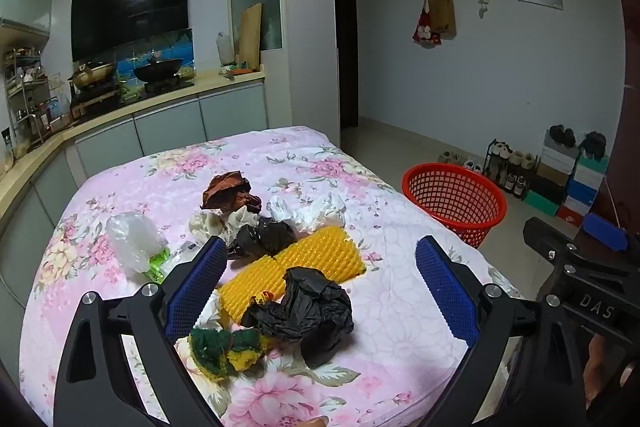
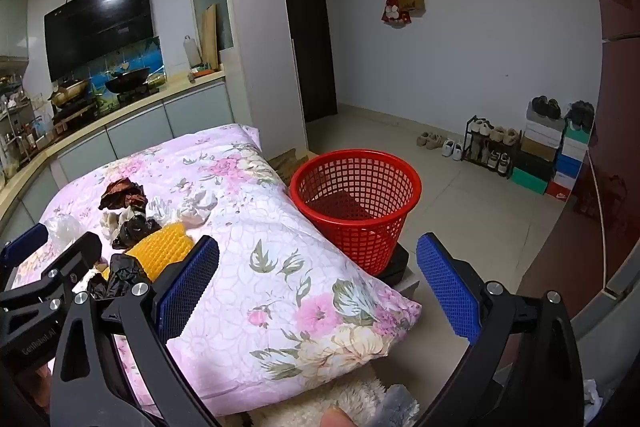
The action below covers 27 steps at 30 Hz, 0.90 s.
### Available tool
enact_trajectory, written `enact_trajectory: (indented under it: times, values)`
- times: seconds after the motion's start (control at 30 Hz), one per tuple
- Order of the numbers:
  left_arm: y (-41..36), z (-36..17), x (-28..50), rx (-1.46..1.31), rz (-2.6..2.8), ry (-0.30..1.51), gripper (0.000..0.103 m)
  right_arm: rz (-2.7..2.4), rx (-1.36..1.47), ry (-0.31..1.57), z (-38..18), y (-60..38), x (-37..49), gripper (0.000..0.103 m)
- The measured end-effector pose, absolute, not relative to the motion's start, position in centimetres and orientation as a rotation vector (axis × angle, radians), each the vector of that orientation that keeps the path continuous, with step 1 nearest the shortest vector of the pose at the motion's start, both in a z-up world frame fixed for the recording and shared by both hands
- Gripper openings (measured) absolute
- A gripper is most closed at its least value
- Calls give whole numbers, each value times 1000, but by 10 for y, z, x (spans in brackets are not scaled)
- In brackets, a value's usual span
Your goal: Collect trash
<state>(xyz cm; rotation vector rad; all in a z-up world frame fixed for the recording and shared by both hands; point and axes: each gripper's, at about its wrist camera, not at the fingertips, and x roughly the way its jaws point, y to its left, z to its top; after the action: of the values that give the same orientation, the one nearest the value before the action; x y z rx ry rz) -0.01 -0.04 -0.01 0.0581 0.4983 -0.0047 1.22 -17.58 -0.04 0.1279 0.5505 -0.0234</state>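
Note:
Trash lies on a pink floral cloth (image 1: 392,307): a black crumpled bag (image 1: 308,311), a yellow foam net (image 1: 304,263), a green-yellow sponge (image 1: 224,347), a smaller black bag (image 1: 264,237), white tissue (image 1: 308,211), brown paper (image 1: 230,191) and clear plastic (image 1: 134,241). My left gripper (image 1: 320,279) is open above the black bag and foam net. My right gripper (image 2: 320,283) is open and empty over the cloth's right edge, near the red mesh basket (image 2: 356,199), which also shows in the left wrist view (image 1: 456,199).
A kitchen counter (image 1: 160,99) with a stove and wok runs behind the table. A shoe rack and stacked shoe boxes (image 2: 540,155) stand by the far wall. Tiled floor (image 2: 460,195) lies beyond the basket.

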Motion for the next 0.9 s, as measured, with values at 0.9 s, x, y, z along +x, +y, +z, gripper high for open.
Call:
enact_trajectory:
  times: [0.9]
  values:
    - [6, -3, 3, 52, -2, 488, 92, -46, 123, 521, 7, -181, 7, 96]
